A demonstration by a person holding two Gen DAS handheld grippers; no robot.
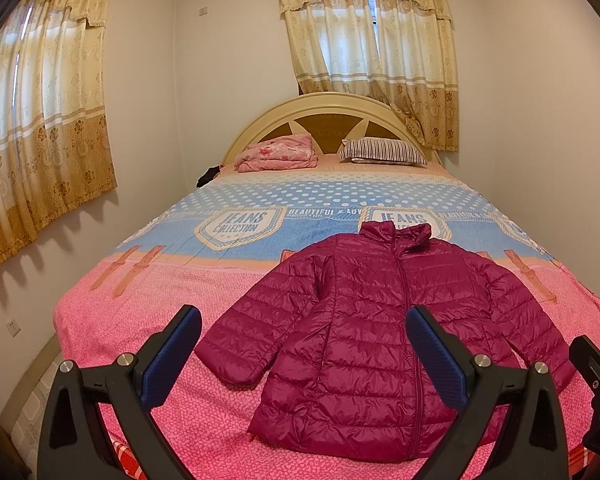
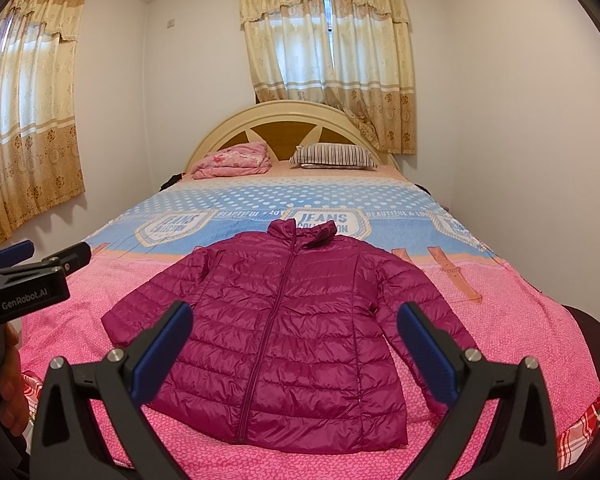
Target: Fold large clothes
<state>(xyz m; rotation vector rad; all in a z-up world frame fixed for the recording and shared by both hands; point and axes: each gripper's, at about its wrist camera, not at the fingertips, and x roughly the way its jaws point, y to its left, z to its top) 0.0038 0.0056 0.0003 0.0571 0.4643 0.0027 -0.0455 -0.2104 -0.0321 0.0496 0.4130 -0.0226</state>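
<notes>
Jacket [image 1: 364, 336]: one, magenta quilted puffer, lying flat and front-up on the bed [image 1: 148, 320], zipped, collar pointing toward the headboard [image 1: 324, 114]. Sits on the pink part of the bedspread, collar reaching into the blue band. Two sleeves, both spread outward and angled down toward the hem. Unfolded.

Left gripper [image 1: 304, 354]: both fingers spread wide, nothing between them, above the near edge of the bed. Its left finger is over bare bedspread, its right finger over the jacket's lower front near the zip.

Right gripper [image 2: 296, 350]: likewise wide apart and empty, framing the jacket's lower body; no contact visible.

From the right wrist view the left gripper shows at the left edge, hand [image 2: 10, 380] partly visible beneath it.

Other counts:
- 1 folded pink floral blanket [image 1: 278, 154] at the head of the bed, left side
- 1 striped pillow [image 1: 384, 151] beside it, right side
- 2 curtained windows: curtains [image 1: 40, 120] on the left wall, curtains [image 1: 372, 52] behind the headboard
- 1 wall socket [image 1: 13, 328], low on the left wall
</notes>
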